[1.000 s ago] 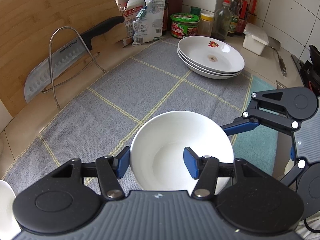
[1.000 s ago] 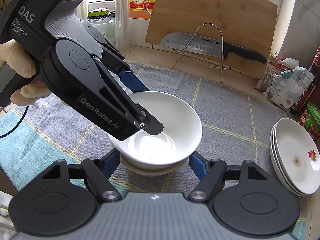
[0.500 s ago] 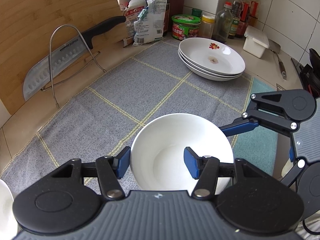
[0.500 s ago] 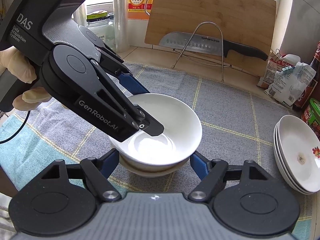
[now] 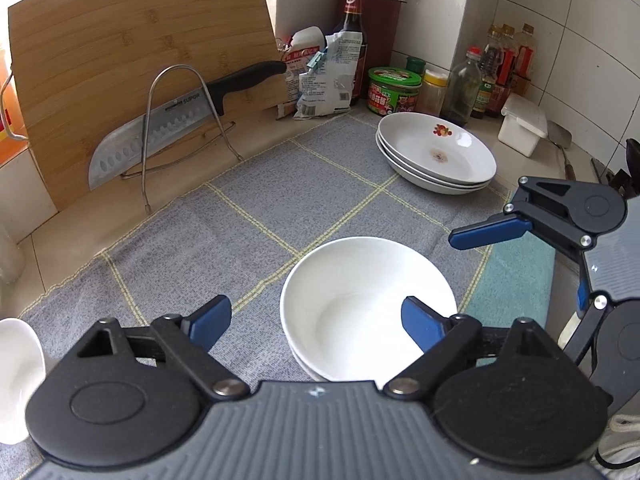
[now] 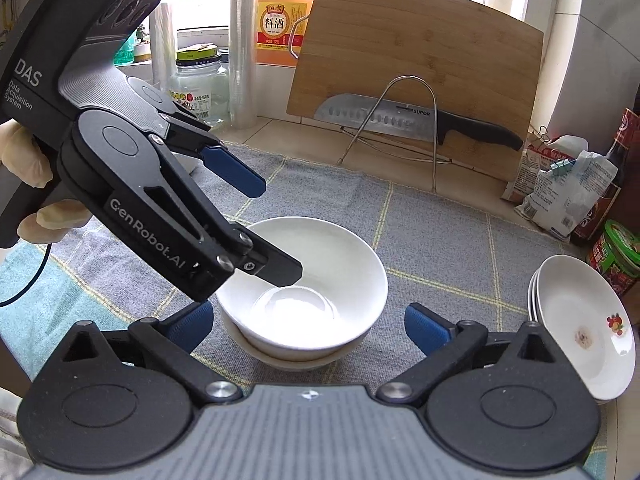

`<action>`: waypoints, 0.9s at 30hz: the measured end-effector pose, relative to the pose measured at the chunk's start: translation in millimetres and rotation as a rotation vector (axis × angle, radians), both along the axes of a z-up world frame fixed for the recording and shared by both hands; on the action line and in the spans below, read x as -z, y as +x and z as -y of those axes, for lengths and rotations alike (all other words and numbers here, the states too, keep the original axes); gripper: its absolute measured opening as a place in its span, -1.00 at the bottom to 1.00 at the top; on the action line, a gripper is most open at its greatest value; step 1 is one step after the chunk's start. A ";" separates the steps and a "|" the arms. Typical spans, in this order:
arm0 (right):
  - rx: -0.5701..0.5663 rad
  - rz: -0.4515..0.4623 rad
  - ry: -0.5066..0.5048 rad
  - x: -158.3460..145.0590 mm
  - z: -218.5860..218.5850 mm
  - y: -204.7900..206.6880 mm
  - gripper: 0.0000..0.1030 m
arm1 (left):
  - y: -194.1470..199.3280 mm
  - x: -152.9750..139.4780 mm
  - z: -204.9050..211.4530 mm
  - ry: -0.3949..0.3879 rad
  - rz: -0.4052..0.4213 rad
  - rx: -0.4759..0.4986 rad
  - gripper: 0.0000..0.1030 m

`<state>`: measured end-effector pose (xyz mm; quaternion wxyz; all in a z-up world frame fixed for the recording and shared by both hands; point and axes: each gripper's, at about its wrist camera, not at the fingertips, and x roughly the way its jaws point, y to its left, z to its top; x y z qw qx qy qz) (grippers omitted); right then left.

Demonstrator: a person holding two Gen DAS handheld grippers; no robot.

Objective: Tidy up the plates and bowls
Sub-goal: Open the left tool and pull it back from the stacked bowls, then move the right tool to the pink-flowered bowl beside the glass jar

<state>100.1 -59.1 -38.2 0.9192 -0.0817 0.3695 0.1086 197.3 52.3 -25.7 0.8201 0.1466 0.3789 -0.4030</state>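
2 white bowls (image 5: 360,304) sit nested on the grey cloth (image 5: 240,216) on the tabletop, near 3 stacked plates (image 5: 436,152). The left gripper (image 5: 316,316) jaws are opening, 1 finger over the bowl, gripping nothing. The right gripper (image 6: 308,322) jaws are opening wide, straddling the bowls without touching

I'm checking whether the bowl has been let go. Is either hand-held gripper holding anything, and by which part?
Nothing is held. Both the left hand-held gripper and the right hand-held gripper are opening, their pads clear of the stacked bowls.
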 end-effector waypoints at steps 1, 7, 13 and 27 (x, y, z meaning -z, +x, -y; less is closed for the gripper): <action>0.001 -0.002 0.001 0.0 0.0 -0.2 1.00 | -2.2 -0.7 -4.0 -0.007 0.007 -0.018 0.85; -0.006 -0.015 0.008 0.1 -2.8 0.5 1.00 | -17.2 0.3 -31.9 -0.034 0.062 -0.144 0.88; -0.029 0.007 -0.014 -9.1 -16.6 9.7 1.00 | -20.6 9.8 -69.1 -0.059 0.032 -0.279 0.88; -0.218 0.007 -0.043 -34.1 -81.2 62.3 1.00 | -16.5 20.7 -159.9 -0.044 0.128 -0.644 0.88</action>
